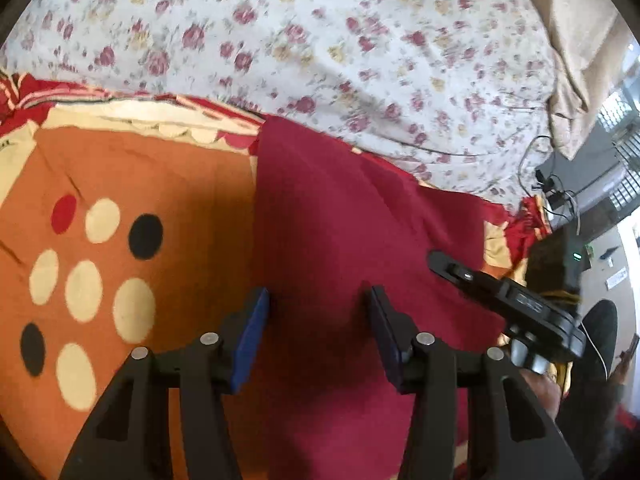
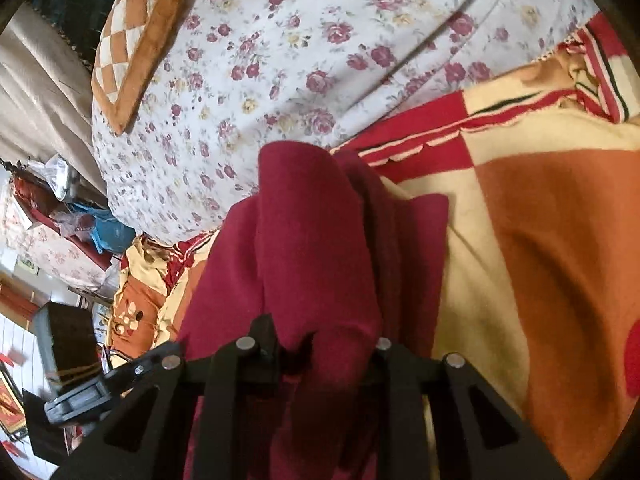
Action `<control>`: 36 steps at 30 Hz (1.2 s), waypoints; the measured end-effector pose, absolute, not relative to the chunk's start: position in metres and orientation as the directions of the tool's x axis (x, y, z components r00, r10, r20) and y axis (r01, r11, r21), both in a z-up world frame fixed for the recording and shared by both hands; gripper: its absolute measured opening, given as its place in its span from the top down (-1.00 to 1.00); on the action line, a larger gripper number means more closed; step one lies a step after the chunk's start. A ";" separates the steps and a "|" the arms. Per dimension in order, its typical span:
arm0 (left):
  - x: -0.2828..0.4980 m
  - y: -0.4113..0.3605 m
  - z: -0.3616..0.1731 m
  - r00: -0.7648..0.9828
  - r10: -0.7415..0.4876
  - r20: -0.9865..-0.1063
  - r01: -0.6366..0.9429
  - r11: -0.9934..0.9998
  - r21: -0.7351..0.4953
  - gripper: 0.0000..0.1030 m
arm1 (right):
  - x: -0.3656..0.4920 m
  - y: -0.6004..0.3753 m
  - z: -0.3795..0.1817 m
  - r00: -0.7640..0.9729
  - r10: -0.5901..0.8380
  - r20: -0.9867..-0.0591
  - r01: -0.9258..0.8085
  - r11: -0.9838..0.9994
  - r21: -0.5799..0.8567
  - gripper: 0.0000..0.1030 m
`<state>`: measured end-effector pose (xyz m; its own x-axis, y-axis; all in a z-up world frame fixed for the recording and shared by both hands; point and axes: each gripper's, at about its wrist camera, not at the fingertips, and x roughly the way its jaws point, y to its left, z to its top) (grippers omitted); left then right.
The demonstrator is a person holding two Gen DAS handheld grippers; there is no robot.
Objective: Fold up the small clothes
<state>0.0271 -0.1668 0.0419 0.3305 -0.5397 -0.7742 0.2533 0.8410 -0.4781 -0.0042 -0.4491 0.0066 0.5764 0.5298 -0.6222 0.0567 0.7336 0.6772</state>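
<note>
Bunched dark-red cloth garment hides the right gripper's fingertips, clenched on a fold, while the left gripper hovers released over the cloth's flat part.

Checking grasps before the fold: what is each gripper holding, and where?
Left gripper: nothing, open over the maroon cloth. Right gripper: a bunched fold of that cloth.

A bed fills both views, covered by a white sheet printed with red and yellow roses. Over its near part lies an orange blanket with cream, black and red dots. A checked orange pillow rests on the sheet (near the beige curtain). Daylight falls across the sheet.
</note>
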 end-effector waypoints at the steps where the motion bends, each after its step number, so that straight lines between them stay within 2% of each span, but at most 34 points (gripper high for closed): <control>1: 0.027 -0.169 0.041 0.336 -0.534 -0.776 0.260 0.844 -0.468 0.23 | -0.004 -0.448 0.009 0.576 0.523 -0.629 0.051 0.745 0.666 0.56; 5: 0.023 -0.178 0.039 0.370 -0.495 -0.786 0.318 0.862 -0.394 0.34 | -0.006 -0.444 0.017 0.580 0.491 -0.649 0.031 0.783 0.621 0.56; 10: 0.021 -0.179 0.038 0.383 -0.486 -0.785 0.319 0.868 -0.381 0.35 | -0.009 -0.447 0.007 0.590 0.488 -0.643 0.058 0.769 0.637 0.55; 12: 0.020 -0.179 0.039 0.387 -0.478 -0.788 0.322 0.871 -0.370 0.35 | -0.012 -0.445 0.013 0.585 0.471 -0.660 0.069 0.782 0.619 0.49; 13: 0.019 -0.179 0.040 0.390 -0.475 -0.789 0.324 0.873 -0.366 0.35 | -0.014 -0.443 0.018 0.580 0.457 -0.675 0.075 0.795 0.602 0.36; 15: 0.018 -0.179 0.040 0.394 -0.473 -0.788 0.321 0.874 -0.364 0.35 | -0.023 -0.438 0.034 0.578 0.414 -0.703 0.084 0.827 0.556 0.23; 18: 0.017 -0.180 0.040 0.400 -0.464 -0.790 0.317 0.879 -0.356 0.35 | -0.038 -0.431 0.057 0.594 0.399 -0.699 0.056 0.846 0.530 -0.21; 19: 0.016 -0.180 0.041 0.401 -0.461 -0.792 0.315 0.881 -0.354 0.35 | -0.042 -0.428 0.061 0.592 0.397 -0.702 0.050 0.850 0.524 -0.46; 20: 0.016 -0.180 0.041 0.401 -0.459 -0.793 0.310 0.883 -0.354 0.35 | -0.047 -0.422 0.064 0.576 0.402 -0.712 0.042 0.855 0.516 -0.57; 22: 0.015 -0.179 0.043 0.398 -0.458 -0.795 0.302 0.884 -0.358 0.35 | -0.053 -0.412 0.064 0.549 0.415 -0.725 0.014 0.863 0.505 -0.56; 23: 0.014 -0.178 0.045 0.395 -0.459 -0.796 0.298 0.883 -0.362 0.35 | -0.057 -0.409 0.063 0.543 0.408 -0.734 0.005 0.873 0.488 -0.42; 24: 0.013 -0.177 0.046 0.393 -0.459 -0.797 0.293 0.884 -0.365 0.34 | -0.061 -0.406 0.062 0.536 0.385 -0.752 -0.007 0.892 0.452 -0.22; 25: 0.011 -0.174 0.048 0.392 -0.466 -0.793 0.292 0.881 -0.373 0.33 | -0.065 -0.404 0.060 0.532 0.355 -0.768 -0.011 0.911 0.413 0.30; 26: 0.009 -0.173 0.049 0.390 -0.476 -0.788 0.295 0.875 -0.383 0.30 | -0.070 -0.404 0.057 0.534 0.324 -0.781 -0.019 0.928 0.372 0.37; 28: 0.003 -0.173 0.047 0.385 -0.482 -0.787 0.313 0.870 -0.381 0.19 | -0.079 -0.411 0.046 0.532 0.311 -0.788 -0.017 0.934 0.358 0.42; 33: -0.008 -0.175 0.055 0.398 -0.464 -0.792 0.318 0.879 -0.355 0.18 | -0.086 -0.419 0.044 0.547 0.321 -0.773 -0.011 0.926 0.377 0.41; 36: -0.016 -0.179 0.064 0.429 -0.465 -0.775 0.343 0.877 -0.336 0.18 | -0.084 -0.424 0.059 0.584 0.342 -0.736 0.010 0.904 0.428 0.13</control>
<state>-0.0164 -0.1788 0.0637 0.4289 -0.4645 -0.7747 0.3426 0.8772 -0.3363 -0.0844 -0.4244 0.0587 0.5843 0.3422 -0.7359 0.0100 0.9036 0.4282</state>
